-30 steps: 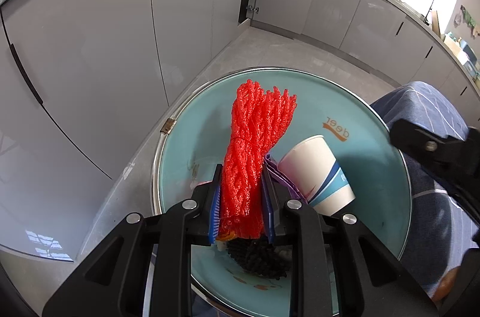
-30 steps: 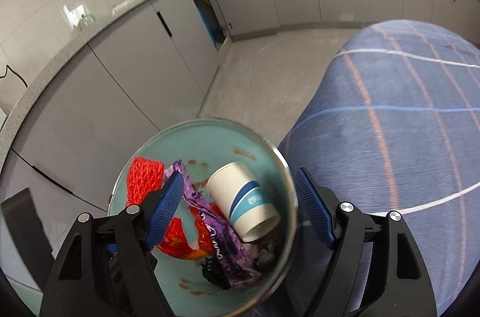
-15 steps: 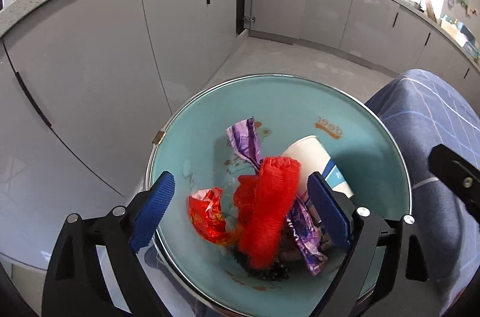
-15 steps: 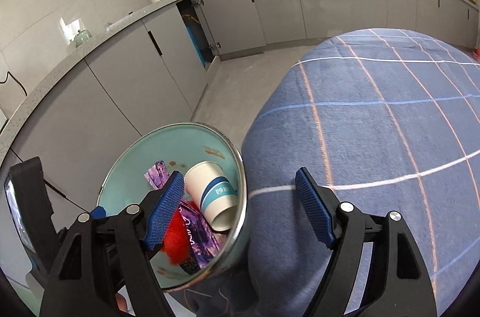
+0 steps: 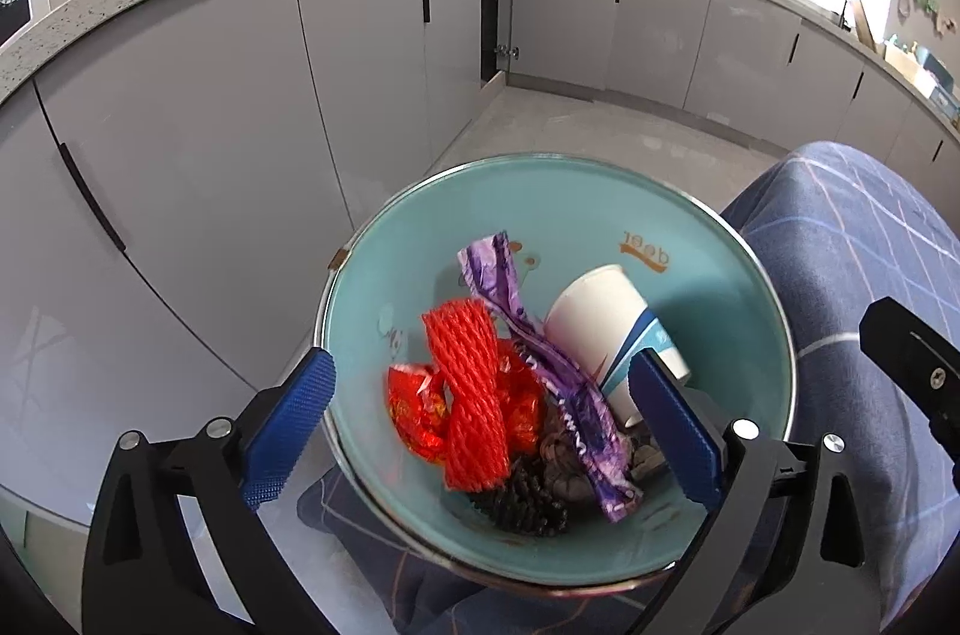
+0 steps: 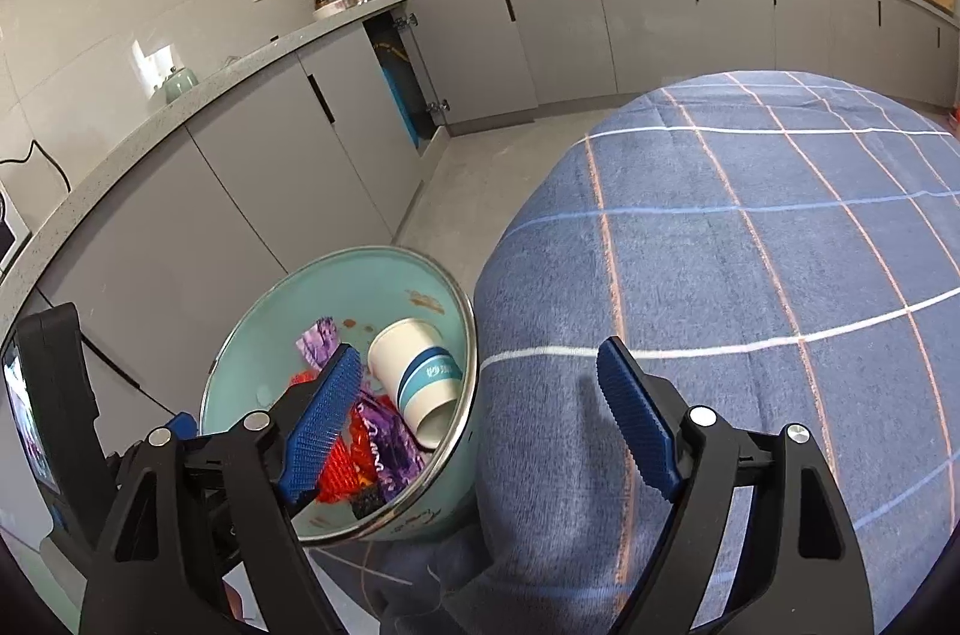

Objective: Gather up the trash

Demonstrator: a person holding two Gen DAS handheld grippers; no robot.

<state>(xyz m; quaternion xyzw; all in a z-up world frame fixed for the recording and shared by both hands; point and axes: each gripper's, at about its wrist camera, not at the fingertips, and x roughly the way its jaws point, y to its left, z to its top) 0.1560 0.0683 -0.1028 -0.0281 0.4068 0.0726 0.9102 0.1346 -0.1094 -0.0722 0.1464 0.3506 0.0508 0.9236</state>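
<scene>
Hovering over the bowl [image 5: 708,239], left tongs [image 5: 480,431] have just been opening, empty, red net [image 5: 468,395] dropped below. Right tongs [image 6: 480,425] gape empty; lift straight clear without nudging the rim.

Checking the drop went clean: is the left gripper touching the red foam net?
Apart. The left wrist view shows the left gripper just opened wide, and the red foam net lying in the bowl.

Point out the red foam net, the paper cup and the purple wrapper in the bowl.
red foam net [image 5: 471,398], left wrist view, middle of its mesh.
paper cup [image 5: 594,320], left wrist view, white side wall.
purple wrapper [image 5: 579,404], left wrist view, mid-length of the strip.
</scene>
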